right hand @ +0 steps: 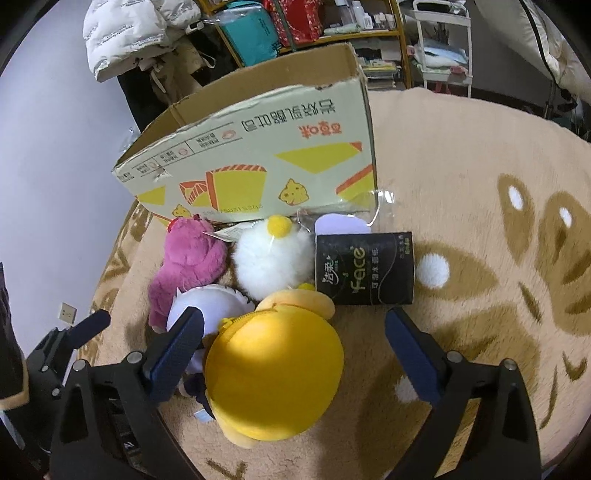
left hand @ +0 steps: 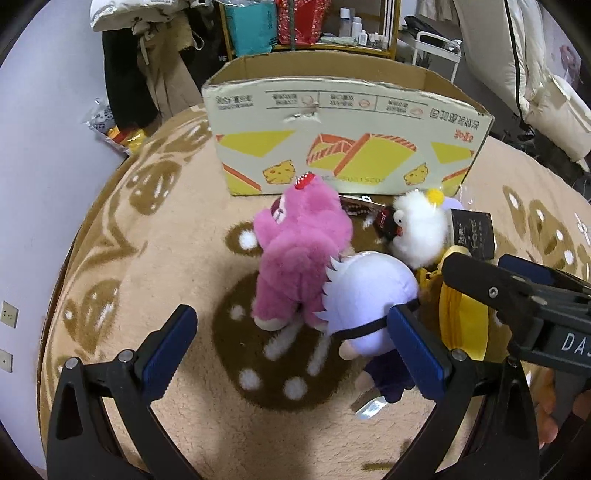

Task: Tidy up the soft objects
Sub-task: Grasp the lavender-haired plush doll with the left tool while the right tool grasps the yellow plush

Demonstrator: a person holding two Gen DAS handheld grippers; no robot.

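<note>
Several plush toys lie on the beige rug in front of an open cardboard box. A pink bear, a white-haired doll, a white fluffy chick and a yellow plush lie close together. My left gripper is open, low over the rug, its right finger against the doll. My right gripper is open and straddles the yellow plush.
A black tissue pack lies right of the toys. The right gripper reaches in at the right of the left wrist view. Shelves, hanging coats and a wall stand behind the box.
</note>
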